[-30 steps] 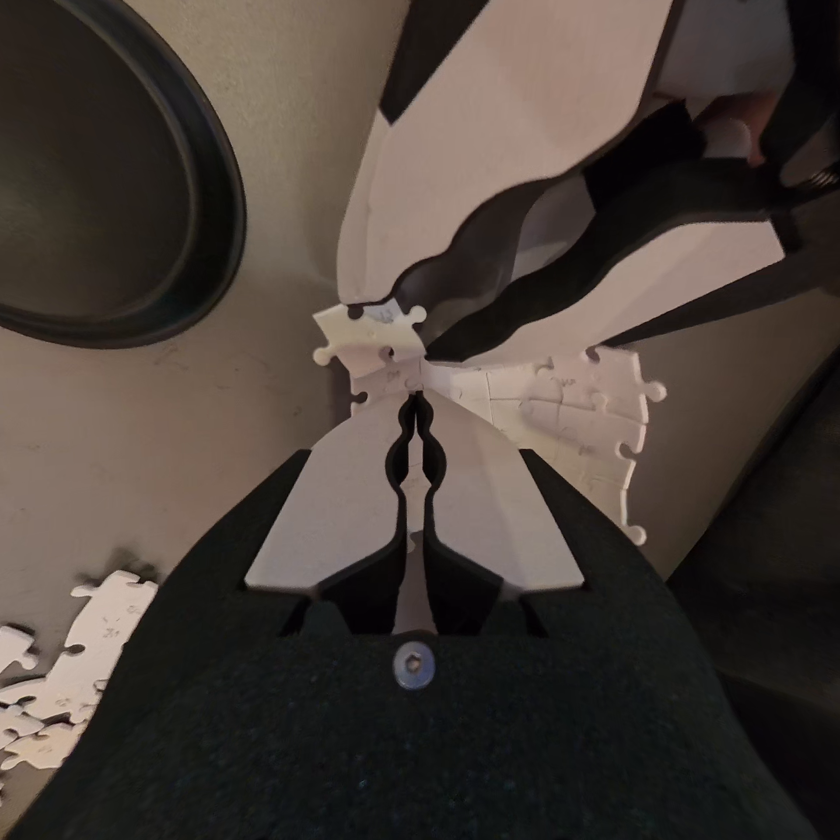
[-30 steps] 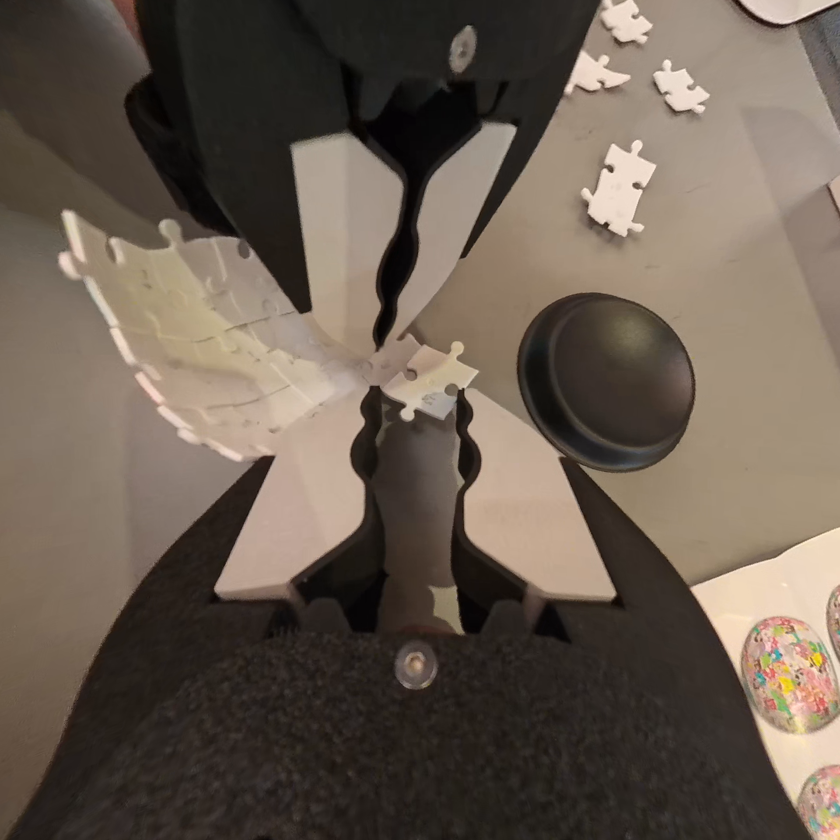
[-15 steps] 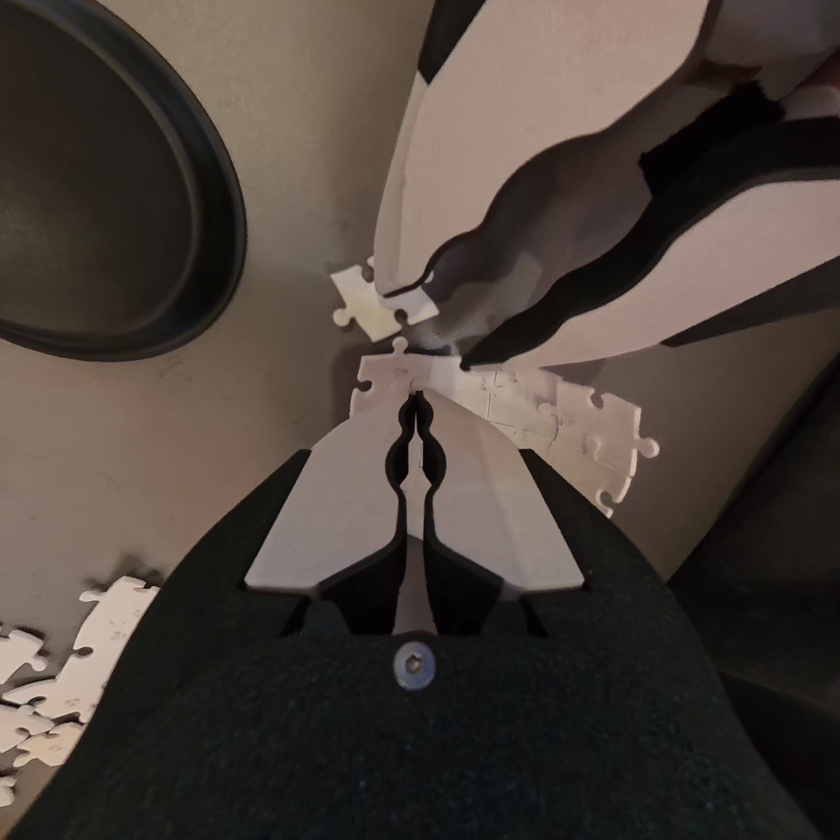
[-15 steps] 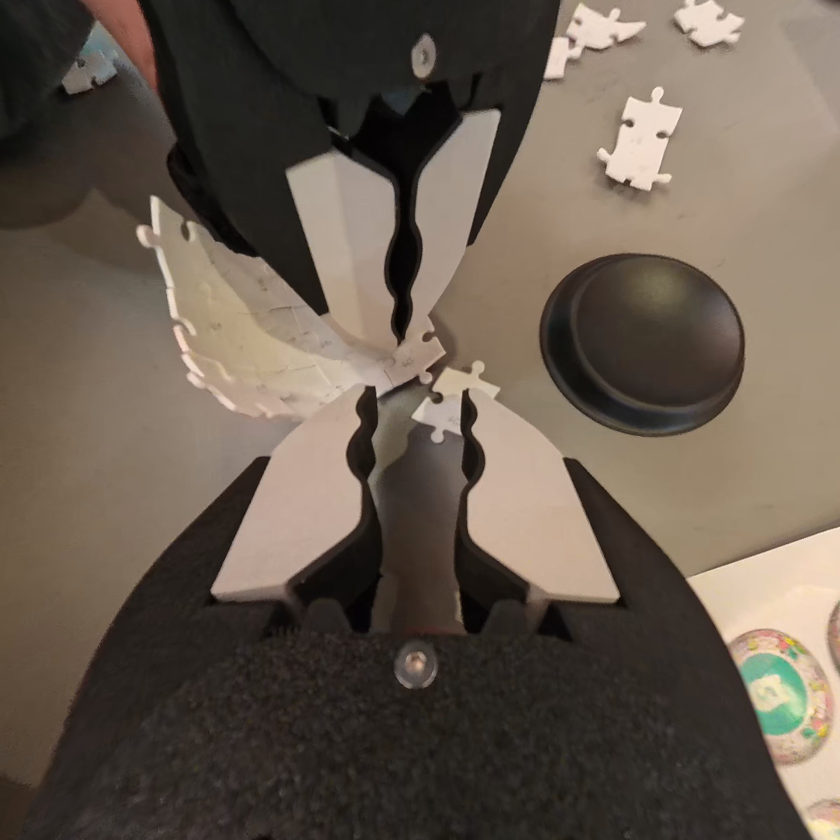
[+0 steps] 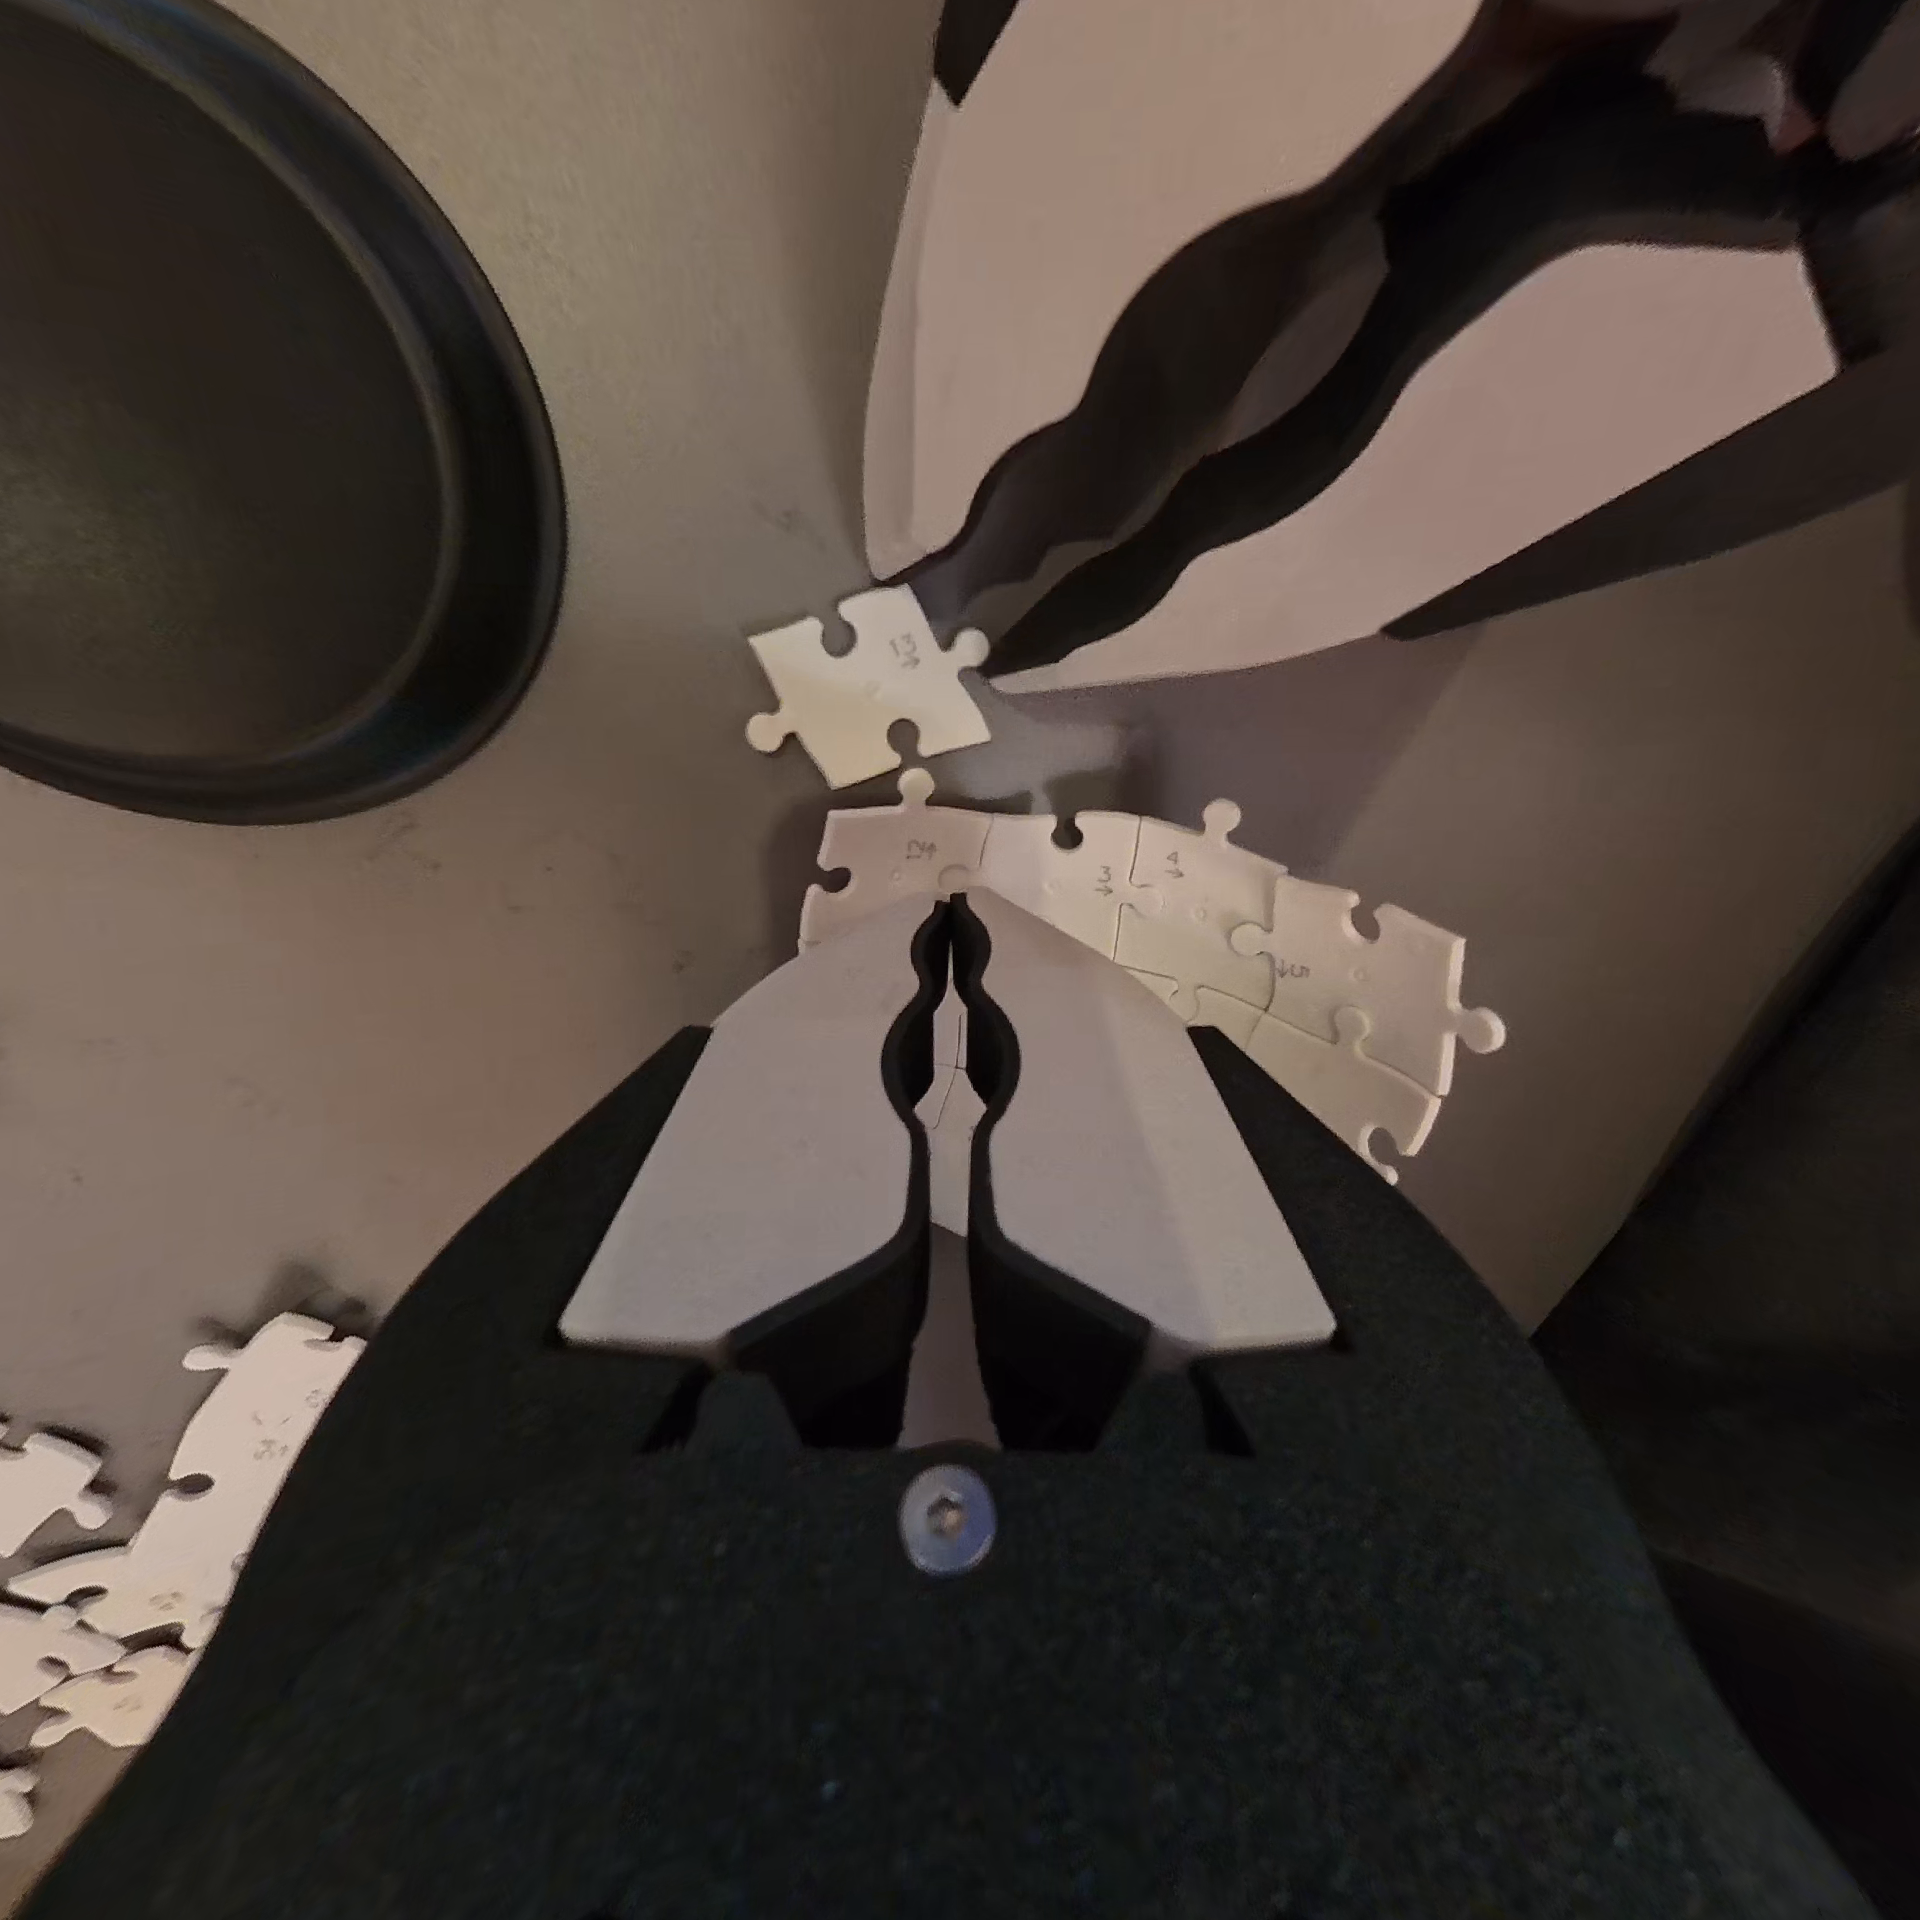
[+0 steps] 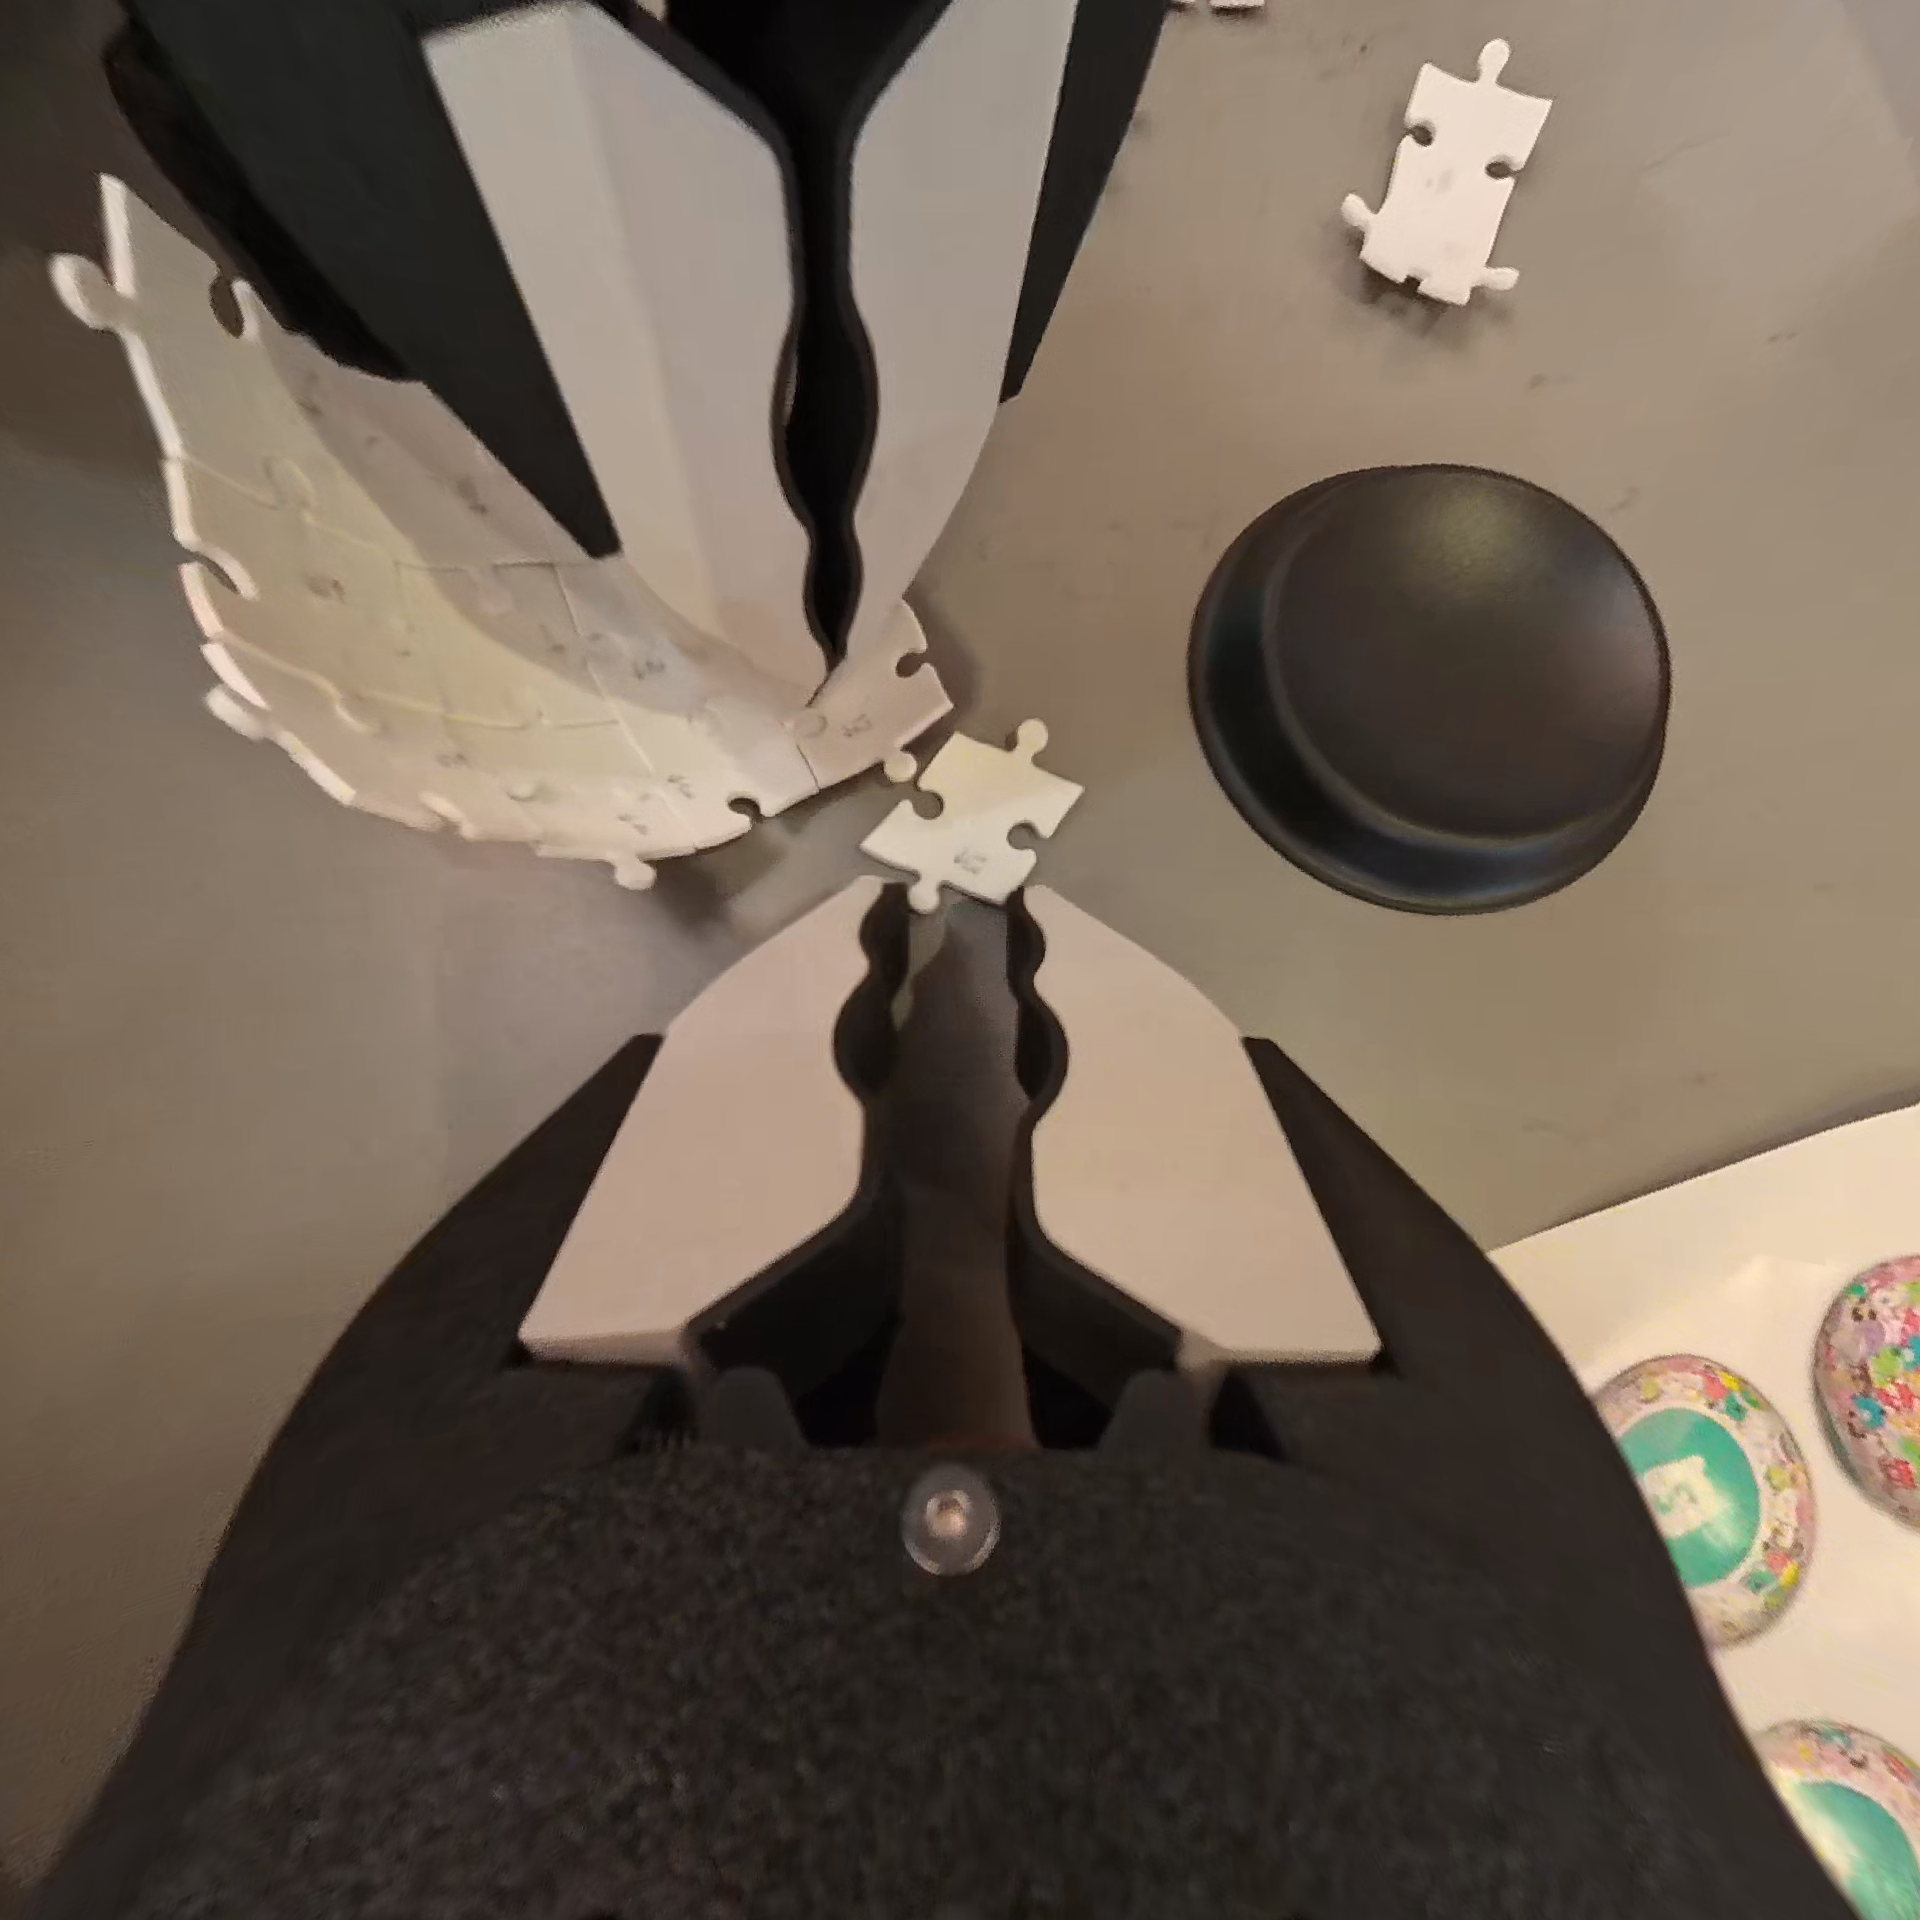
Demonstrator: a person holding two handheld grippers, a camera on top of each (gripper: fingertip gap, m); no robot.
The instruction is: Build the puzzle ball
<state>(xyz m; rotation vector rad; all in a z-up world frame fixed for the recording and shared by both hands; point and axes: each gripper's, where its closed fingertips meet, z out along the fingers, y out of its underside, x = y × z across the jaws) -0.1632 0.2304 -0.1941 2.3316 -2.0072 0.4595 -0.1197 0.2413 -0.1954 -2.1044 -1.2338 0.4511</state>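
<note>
My left gripper (image 5: 951, 906) is shut on the end of a curved white section of joined puzzle pieces (image 5: 1278, 935), held above the grey table. It also shows in the right wrist view (image 6: 831, 655), clamping the same section (image 6: 436, 686). A single white puzzle piece (image 5: 873, 698) sits just off the section's end tab, a small gap apart. My right gripper (image 6: 951, 894) is open, and the single piece (image 6: 977, 810) lies flat just past its fingertips. In the left wrist view my right gripper (image 5: 982, 623) comes in from the upper right, one tip at the piece's tab.
A black round dish (image 5: 208, 416) is at the upper left; it shows as a black dome (image 6: 1434, 686) on the right. Loose pieces (image 5: 114, 1558) lie at the lower left. Two joined pieces (image 6: 1444, 177) lie far right. A white sheet (image 6: 1621, 1226) with colourful ball pictures is at the lower right. The gap from one gripper's tips to the other's is roughly 5 centimeters.
The single piece was against the section's end a second ago; it now sits apart from it. My right gripper has drawn back from the section.
</note>
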